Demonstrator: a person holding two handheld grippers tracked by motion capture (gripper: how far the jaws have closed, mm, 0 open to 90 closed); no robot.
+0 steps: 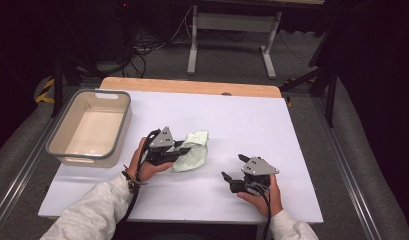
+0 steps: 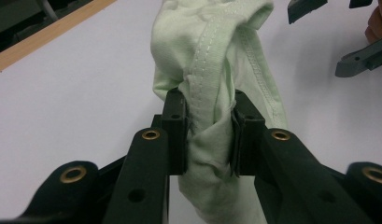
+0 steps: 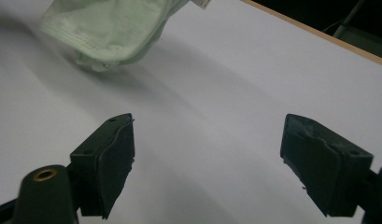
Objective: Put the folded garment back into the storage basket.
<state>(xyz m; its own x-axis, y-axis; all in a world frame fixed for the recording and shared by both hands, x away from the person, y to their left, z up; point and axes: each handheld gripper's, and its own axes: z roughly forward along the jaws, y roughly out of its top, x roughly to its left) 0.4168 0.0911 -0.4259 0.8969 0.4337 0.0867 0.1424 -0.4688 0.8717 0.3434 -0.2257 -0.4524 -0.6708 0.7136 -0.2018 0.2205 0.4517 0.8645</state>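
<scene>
The pale green cloth, a soft stitched knit bunched into a crumpled wad, lies near the middle of the white table, pinched at its near end between the jaws of the left gripper. That gripper lies low and level, the person's left hand wrapped around it. The right gripper rests apart on bare table, its black jaws spread wide and holding nothing.

Bare white table is left open beyond both grippers; passage at far left is blocked by the grey tub.
</scene>
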